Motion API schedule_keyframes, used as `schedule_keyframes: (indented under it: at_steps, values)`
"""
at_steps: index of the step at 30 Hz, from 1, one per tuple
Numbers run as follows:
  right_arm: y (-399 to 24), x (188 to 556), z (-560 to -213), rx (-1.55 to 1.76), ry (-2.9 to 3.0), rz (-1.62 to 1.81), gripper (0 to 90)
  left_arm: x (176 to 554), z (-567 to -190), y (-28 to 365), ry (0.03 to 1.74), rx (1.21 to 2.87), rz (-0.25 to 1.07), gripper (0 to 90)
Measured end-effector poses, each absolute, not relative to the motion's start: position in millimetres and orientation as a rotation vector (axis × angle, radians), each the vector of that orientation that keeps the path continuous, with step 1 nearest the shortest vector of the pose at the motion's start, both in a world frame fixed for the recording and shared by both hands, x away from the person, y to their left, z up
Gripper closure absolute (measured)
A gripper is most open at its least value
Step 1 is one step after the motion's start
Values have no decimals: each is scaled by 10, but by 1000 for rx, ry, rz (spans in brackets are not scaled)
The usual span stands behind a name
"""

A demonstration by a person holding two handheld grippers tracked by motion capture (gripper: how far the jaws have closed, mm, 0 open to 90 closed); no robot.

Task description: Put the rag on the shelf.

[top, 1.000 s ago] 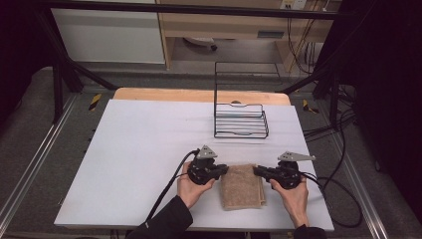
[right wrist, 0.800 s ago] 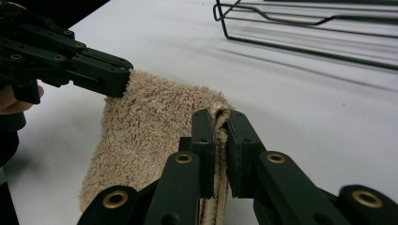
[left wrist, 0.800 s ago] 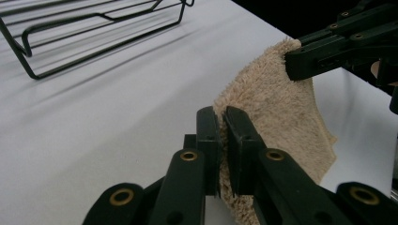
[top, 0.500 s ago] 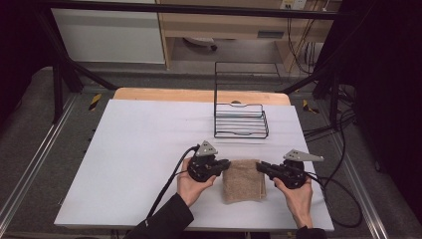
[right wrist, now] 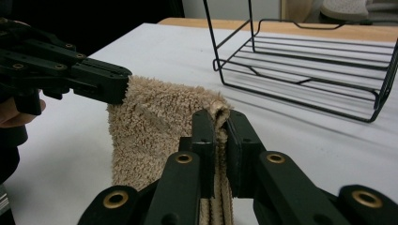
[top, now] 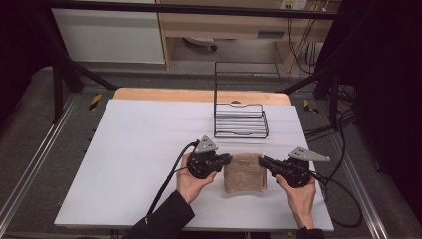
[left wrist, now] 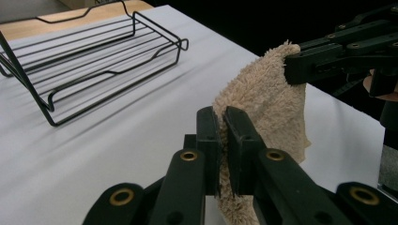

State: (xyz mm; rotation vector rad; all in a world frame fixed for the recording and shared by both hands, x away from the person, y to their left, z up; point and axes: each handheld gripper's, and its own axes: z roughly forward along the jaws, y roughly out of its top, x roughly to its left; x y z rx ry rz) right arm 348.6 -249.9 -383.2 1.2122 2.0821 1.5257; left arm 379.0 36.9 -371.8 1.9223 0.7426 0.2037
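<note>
The folded towel (top: pixel 244 173) hangs between the two grippers, its top edge running side to side just above the surface (top: pixel 124 149). The left gripper (top: pixel 226 160) and right gripper (top: pixel 263 162) each clamp one upper corner (jaws closed on cloth); the wire rack (top: pixel 240 122) lies straight beyond.

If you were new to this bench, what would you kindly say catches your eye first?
A tan towel hangs near the white table's front edge, pinched at its top corners by the left claw and right claw. Behind it a black wire rack stands on the table.
</note>
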Motion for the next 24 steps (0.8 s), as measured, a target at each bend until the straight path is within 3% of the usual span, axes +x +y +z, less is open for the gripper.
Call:
schedule_keyframes:
  at_steps: [24]
  values:
    - [-2429,3510,-3453,1120,1920,1572,830,3916,-3333,411,711,1833,282,842]
